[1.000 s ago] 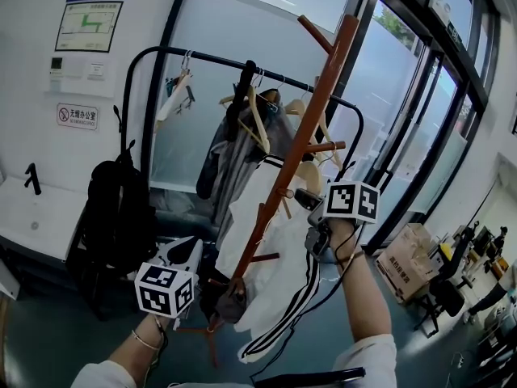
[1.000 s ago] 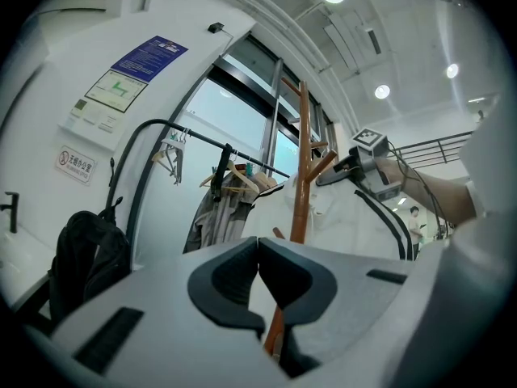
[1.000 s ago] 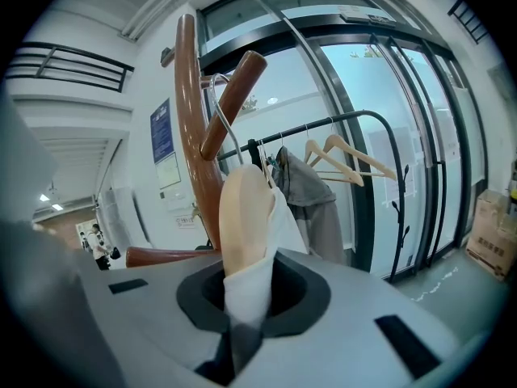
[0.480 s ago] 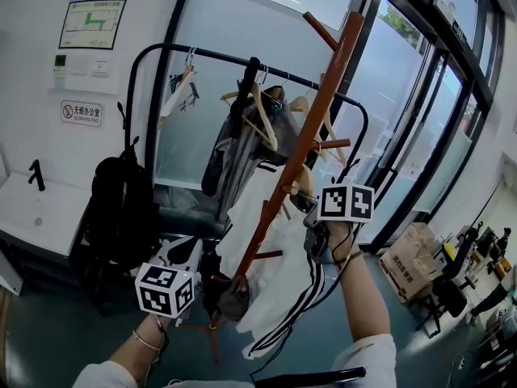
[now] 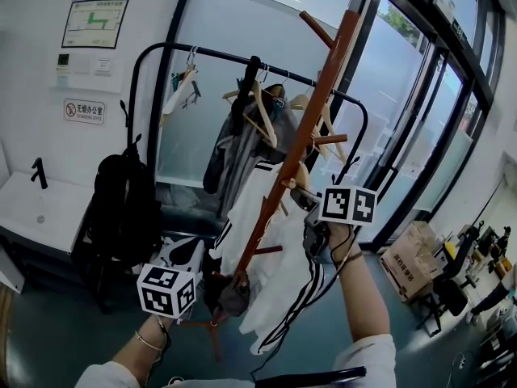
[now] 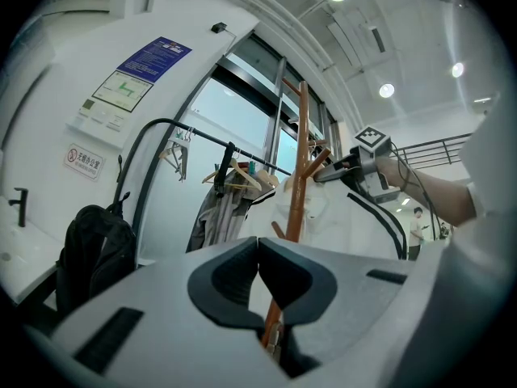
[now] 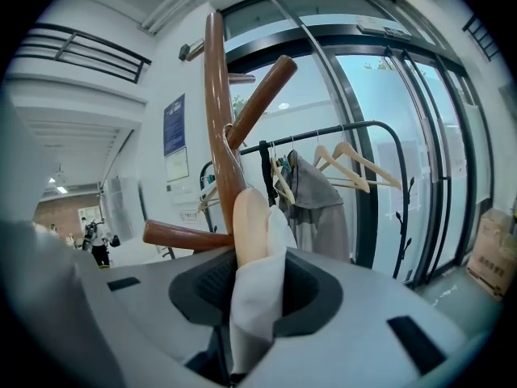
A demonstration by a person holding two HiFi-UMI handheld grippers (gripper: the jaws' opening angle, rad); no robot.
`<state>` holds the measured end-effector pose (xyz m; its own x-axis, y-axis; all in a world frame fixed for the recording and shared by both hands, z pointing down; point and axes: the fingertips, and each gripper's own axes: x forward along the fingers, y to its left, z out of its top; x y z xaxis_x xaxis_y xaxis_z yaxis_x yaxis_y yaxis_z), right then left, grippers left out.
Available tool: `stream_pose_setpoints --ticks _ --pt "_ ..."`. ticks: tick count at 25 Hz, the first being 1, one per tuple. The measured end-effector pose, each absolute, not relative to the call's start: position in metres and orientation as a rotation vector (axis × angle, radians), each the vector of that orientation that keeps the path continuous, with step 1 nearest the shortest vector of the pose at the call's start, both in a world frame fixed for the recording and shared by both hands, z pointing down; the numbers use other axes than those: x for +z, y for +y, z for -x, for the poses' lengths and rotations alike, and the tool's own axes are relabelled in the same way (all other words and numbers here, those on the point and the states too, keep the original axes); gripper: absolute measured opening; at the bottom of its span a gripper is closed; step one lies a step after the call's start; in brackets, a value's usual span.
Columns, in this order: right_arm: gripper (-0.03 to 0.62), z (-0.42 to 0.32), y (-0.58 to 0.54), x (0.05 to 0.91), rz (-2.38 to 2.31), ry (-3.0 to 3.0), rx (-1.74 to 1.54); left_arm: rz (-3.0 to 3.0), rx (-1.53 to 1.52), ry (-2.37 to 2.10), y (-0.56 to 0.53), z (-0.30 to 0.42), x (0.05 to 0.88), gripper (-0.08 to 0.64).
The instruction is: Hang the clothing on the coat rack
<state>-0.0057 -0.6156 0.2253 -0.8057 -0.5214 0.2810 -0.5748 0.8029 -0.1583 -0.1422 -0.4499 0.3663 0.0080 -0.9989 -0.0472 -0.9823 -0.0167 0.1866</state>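
Draping limp on the brown wooden coat rack (image 5: 299,136), the white black-striped jacket (image 5: 283,249) looks light and soft, best gripped at its collar (image 7: 252,297), loose between the right gripper's (image 5: 297,194) just-opening jaws; left gripper (image 6: 258,253) jaws clenched, empty.

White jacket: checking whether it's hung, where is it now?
In the head view's centre, the white jacket drapes against the brown coat rack, in front of the black garment rail.

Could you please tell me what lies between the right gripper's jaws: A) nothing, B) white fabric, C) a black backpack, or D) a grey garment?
B: its own view shows white fabric between the jaws of the right gripper; they have just been opening.
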Motion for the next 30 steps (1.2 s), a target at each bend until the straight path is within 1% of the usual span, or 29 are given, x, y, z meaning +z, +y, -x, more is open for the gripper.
stream_pose_setpoints --ticks 6,10,14,30 --pt "0.128 0.002 -0.607 0.224 -0.849 -2.787 0.328 -2.138 -0.251 -2.139 -0.439 0.141 0.368 0.009" --pt "0.165 -0.004 -0.601 0.219 -0.863 -2.802 0.305 -2.124 -0.253 -2.142 -0.429 0.139 0.371 0.009" --pt "0.178 -0.012 -0.593 0.215 -0.893 -2.803 0.253 -2.121 -0.256 -2.14 -0.422 0.134 0.372 0.009" --pt "0.189 -0.055 -0.564 0.222 -0.97 -2.818 0.245 -2.167 -0.221 -2.123 -0.396 0.101 0.363 0.009"
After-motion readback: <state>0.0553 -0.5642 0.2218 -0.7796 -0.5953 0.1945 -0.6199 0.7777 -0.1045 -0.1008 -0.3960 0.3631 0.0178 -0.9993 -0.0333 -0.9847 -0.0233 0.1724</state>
